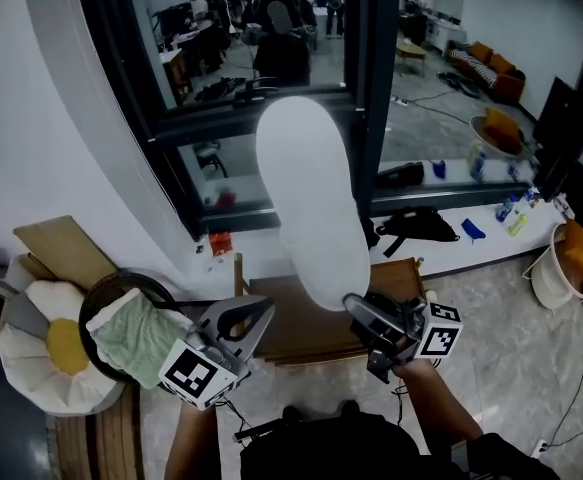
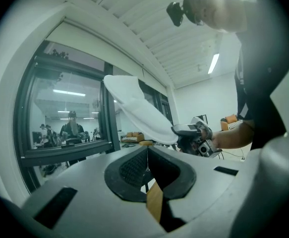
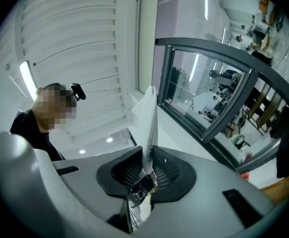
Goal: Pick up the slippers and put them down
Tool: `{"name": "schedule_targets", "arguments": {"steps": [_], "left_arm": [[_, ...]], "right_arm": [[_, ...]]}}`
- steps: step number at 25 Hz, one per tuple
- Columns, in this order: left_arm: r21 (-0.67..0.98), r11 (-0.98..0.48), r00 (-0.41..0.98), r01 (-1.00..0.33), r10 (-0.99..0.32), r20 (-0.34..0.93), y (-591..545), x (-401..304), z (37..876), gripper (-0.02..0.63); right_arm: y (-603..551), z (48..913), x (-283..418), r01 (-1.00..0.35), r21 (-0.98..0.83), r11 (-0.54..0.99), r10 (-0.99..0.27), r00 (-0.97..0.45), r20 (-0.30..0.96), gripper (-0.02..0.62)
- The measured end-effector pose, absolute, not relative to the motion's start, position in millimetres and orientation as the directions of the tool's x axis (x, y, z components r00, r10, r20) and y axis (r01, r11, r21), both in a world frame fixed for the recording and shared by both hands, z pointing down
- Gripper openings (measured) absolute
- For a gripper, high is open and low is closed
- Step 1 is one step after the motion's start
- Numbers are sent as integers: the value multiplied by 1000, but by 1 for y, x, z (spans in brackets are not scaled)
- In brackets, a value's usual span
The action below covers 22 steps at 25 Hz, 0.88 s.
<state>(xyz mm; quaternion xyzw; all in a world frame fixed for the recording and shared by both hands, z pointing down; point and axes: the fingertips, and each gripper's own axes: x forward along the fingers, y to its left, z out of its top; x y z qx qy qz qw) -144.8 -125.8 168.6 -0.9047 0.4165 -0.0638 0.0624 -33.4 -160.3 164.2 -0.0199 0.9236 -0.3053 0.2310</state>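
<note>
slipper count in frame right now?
1. The white slipper is clamped at one end in the right gripper, held up in front of the window. No second one shows; it may be hidden.

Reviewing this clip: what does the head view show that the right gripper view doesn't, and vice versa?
Only the head view: the left gripper, holding nothing, the green cloth in a black basket, and a daisy cushion. Only the right gripper view: the right gripper with its jaws closed on the thin edge of the slipper, and the person's head camera. Both: the white slipper held up in front of the dark-framed window.
</note>
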Motion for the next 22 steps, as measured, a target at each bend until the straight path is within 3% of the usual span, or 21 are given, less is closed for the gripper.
{"name": "schedule_targets", "arguments": {"steps": [22], "left_arm": [[127,-614,627,-779,-758,180,-201,-142,350,12]], "right_arm": [[-248,363,-38,-17,-842,539,-388,-893,-230,67]]}}
